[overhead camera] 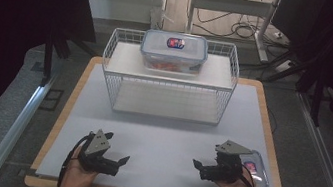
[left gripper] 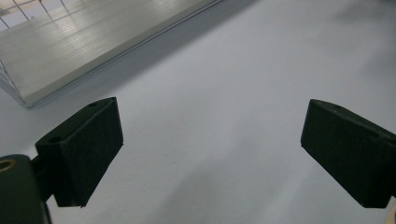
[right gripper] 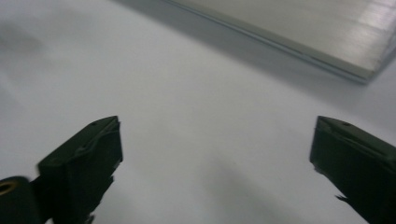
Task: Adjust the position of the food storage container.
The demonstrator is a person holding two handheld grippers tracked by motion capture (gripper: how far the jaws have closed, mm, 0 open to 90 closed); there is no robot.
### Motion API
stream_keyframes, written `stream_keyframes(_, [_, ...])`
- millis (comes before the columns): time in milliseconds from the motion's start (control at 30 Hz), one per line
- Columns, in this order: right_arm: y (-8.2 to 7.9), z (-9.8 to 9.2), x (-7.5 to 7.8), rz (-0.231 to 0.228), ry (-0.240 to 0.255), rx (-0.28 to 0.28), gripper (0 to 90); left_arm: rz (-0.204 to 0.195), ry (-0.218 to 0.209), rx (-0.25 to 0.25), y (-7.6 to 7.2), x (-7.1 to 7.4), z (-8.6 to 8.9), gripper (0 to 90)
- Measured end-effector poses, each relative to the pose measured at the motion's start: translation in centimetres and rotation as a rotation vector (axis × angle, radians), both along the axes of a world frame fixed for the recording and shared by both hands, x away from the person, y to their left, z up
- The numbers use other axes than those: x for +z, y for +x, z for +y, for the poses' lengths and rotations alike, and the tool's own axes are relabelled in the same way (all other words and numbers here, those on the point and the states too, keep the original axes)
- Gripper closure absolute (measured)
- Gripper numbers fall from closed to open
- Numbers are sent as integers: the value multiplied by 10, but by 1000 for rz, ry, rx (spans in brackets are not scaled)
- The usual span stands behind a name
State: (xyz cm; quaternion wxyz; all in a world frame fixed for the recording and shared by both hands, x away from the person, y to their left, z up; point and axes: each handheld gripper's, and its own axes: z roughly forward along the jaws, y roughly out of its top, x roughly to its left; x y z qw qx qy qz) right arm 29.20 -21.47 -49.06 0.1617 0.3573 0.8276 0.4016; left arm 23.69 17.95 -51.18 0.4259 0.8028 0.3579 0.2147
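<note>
A red-and-blue label is showing on the lid of the clear container (overhead camera: 174, 52) sitting on the wire rack's (overhead camera: 169, 76) top shelf near the mat's far edge; its writing is too small to read. The left gripper (overhead camera: 119, 159) and right gripper (overhead camera: 198, 165) are resting low near the mat's (overhead camera: 162, 138) near edge, jaws spread, grasping nothing. A second labelled container (overhead camera: 256, 168) is lying just beside the right gripper at the right edge.
</note>
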Motion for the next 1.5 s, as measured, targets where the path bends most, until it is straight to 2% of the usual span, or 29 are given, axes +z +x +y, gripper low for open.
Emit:
stream_keyframes(133, [4, -5, 0, 46, -9, -43, 19, 10, -9, -1, 1, -1, 0, 56])
stream_keyframes(200, [5, -9, 3, 52, -29, -64, 94, 15, -8, -1, 2, -2, 1, 55])
stream_keyframes(233, [6, -12, 5, 50, -33, -76, 154, 17, -9, -2, 2, -2, 1, 55])
stream_keyframes(300, [5, -19, 10, 62, -36, -79, 328, 21, -13, -6, 2, -3, 1, 55])
stream_keyframes(367, [6, -28, 14, 63, -68, -90, 442, 21, -12, -9, 2, -3, 0, 54])
stream_keyframes(400, [6, -34, 16, 60, -65, -95, 498, 21, -10, -11, 2, -3, 0, 53])
stream_keyframes(433, [6, -43, 18, 59, -42, -97, 576, 22, -8, -14, 2, -4, 0, 52])
stream_keyframes(500, [6, -54, 22, 67, -20, -106, 671, 22, -3, -17, 2, -4, -1, 51])
stream_keyframes(567, [6, -65, 25, 55, -28, -127, 770, 22, -1, -18, 2, -4, -2, 51])
stream_keyframes(667, [5, -80, 27, 62, -39, -166, 874, 18, -7, -18, 2, -4, -2, 51])
stream_keyframes(1000, [-3, -127, 30, 62, -43, -360, 893, 16, -17, -8, 3, -4, -1, 51])
stream_keyframes(1167, [-12, -146, 29, 52, -78, -446, 893, 21, -28, -7, 4, -5, 0, 51])
stream_keyframes(1267, [-14, -152, 27, 67, -94, -469, 893, 24, -31, -6, 4, -5, -1, 51])
stream_keyframes(1400, [-17, -153, 21, 116, -104, -458, 893, 27, -31, -5, 4, -6, -1, 52])
stream_keyframes(1500, [-17, -150, 20, 123, -131, -460, 894, 28, -30, -5, 4, -6, -1, 52])
